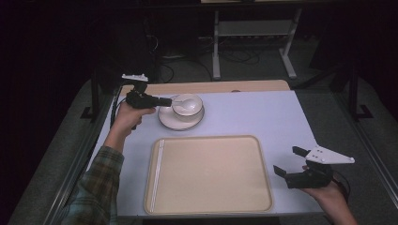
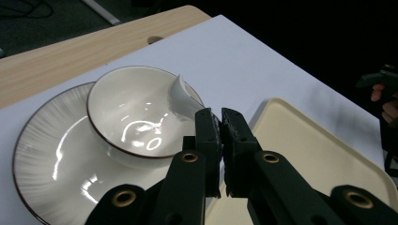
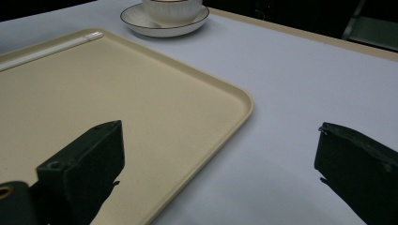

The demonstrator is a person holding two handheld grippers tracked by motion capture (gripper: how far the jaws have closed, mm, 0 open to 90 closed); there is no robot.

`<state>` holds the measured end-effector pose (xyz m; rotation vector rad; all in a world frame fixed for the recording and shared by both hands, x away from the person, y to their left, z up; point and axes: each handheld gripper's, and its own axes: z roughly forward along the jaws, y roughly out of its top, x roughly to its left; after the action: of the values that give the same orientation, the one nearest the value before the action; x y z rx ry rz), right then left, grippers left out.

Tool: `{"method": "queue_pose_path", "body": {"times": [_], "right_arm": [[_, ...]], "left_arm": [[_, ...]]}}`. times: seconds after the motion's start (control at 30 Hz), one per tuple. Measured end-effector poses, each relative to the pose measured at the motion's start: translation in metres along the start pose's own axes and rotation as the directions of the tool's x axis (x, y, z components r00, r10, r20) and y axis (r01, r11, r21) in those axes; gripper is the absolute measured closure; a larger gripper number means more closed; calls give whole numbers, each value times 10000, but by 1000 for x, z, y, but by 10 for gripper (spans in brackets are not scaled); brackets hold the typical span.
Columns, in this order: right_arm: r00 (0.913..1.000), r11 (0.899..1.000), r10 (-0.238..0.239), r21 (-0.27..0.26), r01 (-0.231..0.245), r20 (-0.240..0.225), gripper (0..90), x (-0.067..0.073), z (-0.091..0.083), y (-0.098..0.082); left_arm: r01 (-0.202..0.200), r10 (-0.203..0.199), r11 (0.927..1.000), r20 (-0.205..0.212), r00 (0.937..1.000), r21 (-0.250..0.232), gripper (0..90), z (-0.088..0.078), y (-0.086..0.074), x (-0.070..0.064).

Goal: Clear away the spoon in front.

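Your table (image 1: pixel 263 112) carries a beige tray (image 1: pixel 209 176) in front of you, and behind its left corner a plate (image 1: pixel 165 121) with a bowl (image 1: pixel 187 105) standing on it. Your left gripper (image 2: pixel 220 119) is clenched on the handle of a white spoon (image 2: pixel 180 98), whose other end lies over the bowl, right at the jaw tips. Your right gripper (image 1: pixel 287 161) rests wide open beside the tray's right edge, well apart from the bowl.

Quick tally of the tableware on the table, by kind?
Tray: 1
Plate: 1
Bowl: 1
Spoon: 1, pinched in the left gripper
Total: 4
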<state>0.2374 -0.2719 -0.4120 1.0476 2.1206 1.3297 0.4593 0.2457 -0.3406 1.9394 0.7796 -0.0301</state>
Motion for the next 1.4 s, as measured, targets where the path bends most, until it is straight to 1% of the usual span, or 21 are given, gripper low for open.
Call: {"method": "queue_pose_path", "body": {"times": [0.03, 0.07, 0.17, 0.2, 0.23, 0.27, 0.3, 0.33, 0.57, 0.63, 0.67, 0.7, 0.77, 0.8, 0.83, 0.87, 0.9, 0.97, 1.03, 1.3, 1.4], "right_arm": [[10000, 10000, 0, 0, 0, 0, 15, 0, 0, 0], [10000, 10000, -15, -32, 15, -25, 15, 0, 0, 1], [10000, 10000, -58, -46, 57, -51, 15, 0, 1, 1], [10000, 10000, -63, -32, 63, -76, 15, 1, 2, 2], [10000, 10000, -63, -32, 63, -76, 15, 1, 2, 2], [9999, 10000, -84, -33, 83, -99, 15, 1, 3, 2], [9999, 10000, -86, -34, 86, -107, 15, 1, 3, 2], [9999, 10000, -88, -46, 87, -109, 15, 1, 3, 2], [9999, 10000, -83, -56, 82, -91, 15, 1, 3, 2], [9999, 10000, -76, -58, 76, -87, 15, 2, 3, 2], [9999, 9999, -105, -19, 105, -96, 15, 2, 3, 2], [9999, 9999, -105, -19, 105, -96, 15, 2, 3, 2], [9999, 9999, -105, -17, 105, -92, 15, 2, 4, 2], [9999, 10000, -93, -28, 93, -89, 15, 2, 4, 2], [9999, 10000, -93, -28, 93, -89, 15, 2, 4, 2], [9999, 9999, -114, -8, 114, -74, 15, 2, 3, 2], [9999, 9999, -114, -8, 114, -74, 15, 2, 3, 2], [9999, 9999, -114, -23, 114, -61, 15, 2, 3, 2], [9999, 9999, -118, -12, 118, -59, 15, 2, 3, 2], [9998, 9998, -179, 11, 179, -96, 15, 3, 4, 2], [9998, 9998, -179, 7, 179, -108, 15, 3, 4, 2]], "left_arm": [[0, 0, 10000, 0, 10000, 0, 859, 0, 0, 0], [-1, 1, 10000, 67, 10000, 0, 860, -1, -4, -5], [-10, 10, 10000, 96, 10000, 4, 860, -1, -7, -10], [-23, 23, 10000, 135, 9999, -28, 860, -2, -11, -14], [-23, 23, 10000, 135, 9999, -28, 860, -2, -11, -14], [-75, 75, 9999, 0, 10000, -89, 860, -4, -16, -20], [-75, 75, 9999, 0, 10000, -89, 860, -4, -16, -20], [41, -36, 9996, 200, 9998, -276, 860, -6, -20, -23], [139, -125, 9990, 353, 9993, -416, 860, -10, -31, -26], [178, -155, 9985, 442, 9989, -510, 860, -12, -35, -27], [230, -201, 9983, 541, 9983, -539, 860, -12, -40, -29], [230, -201, 9983, 541, 9983, -539, 860, -12, -40, -29], [265, -233, 9982, 600, 9979, -542, 860, -12, -46, -32], [289, -255, 9983, 674, 9974, -508, 860, -11, -52, -34], [289, -255, 9983, 674, 9974, -508, 860, -11, -52, -34], [300, -266, 9985, 741, 9969, -455, 860, -9, -59, -37], [300, -266, 9985, 741, 9969, -455, 860, -9, -59, -37], [381, -340, 9982, 855, 9958, -472, 860, -8, -65, -39], [395, -368, 9988, 859, 9956, -290, 860, -5, -72, -41], [517, -502, 9986, 1003, 9937, -118, 859, -1, -82, -39], [618, -617, 9981, 1055, 9925, 17, 859, 4, -87, -37]]}}
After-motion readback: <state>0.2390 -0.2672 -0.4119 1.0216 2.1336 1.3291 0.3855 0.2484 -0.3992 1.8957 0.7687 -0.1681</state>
